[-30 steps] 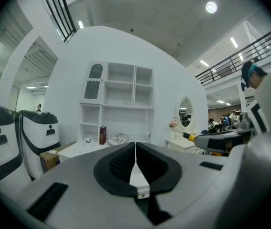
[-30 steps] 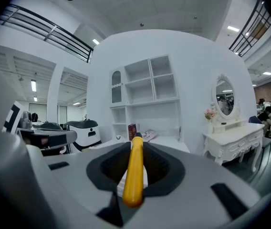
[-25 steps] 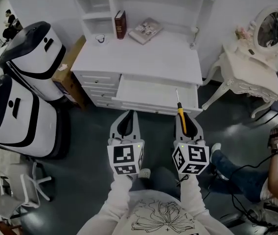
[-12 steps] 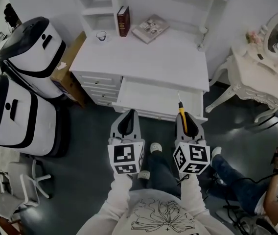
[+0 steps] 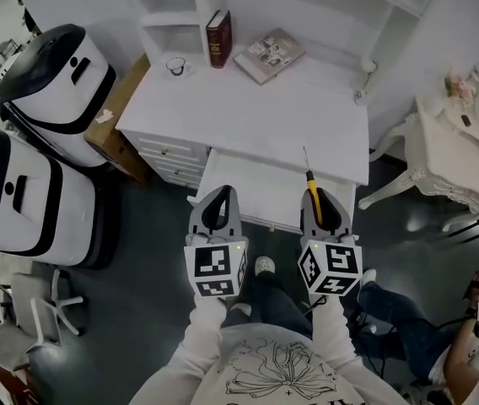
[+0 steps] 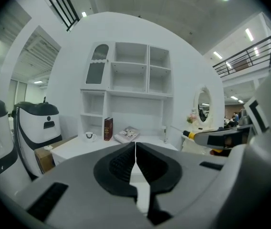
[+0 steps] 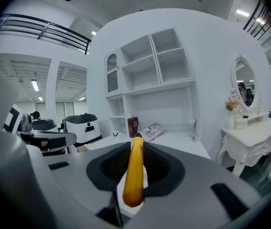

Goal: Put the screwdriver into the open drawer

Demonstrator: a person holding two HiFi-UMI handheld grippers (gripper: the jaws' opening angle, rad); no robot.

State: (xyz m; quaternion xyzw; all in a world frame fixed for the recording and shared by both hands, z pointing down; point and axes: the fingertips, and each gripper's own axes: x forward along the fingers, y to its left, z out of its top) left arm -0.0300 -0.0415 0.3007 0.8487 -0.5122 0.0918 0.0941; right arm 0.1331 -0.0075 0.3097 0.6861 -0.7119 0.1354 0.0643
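The right gripper [image 5: 322, 206] clamps the screwdriver [image 5: 310, 186] (left gripper [image 5: 216, 206] shut, empty), whose tip may strike the desk [image 5: 265, 108] edge and miss the drawer [image 5: 248, 178].

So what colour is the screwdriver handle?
Yellow: the screwdriver handle shows best in the right gripper view.

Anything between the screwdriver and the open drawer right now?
Nothing visible. The right hand-held gripper holds the screwdriver with its shaft pointing at the open drawer, and no objects show inside it. The left hand-held gripper, shut, sits off to the side.
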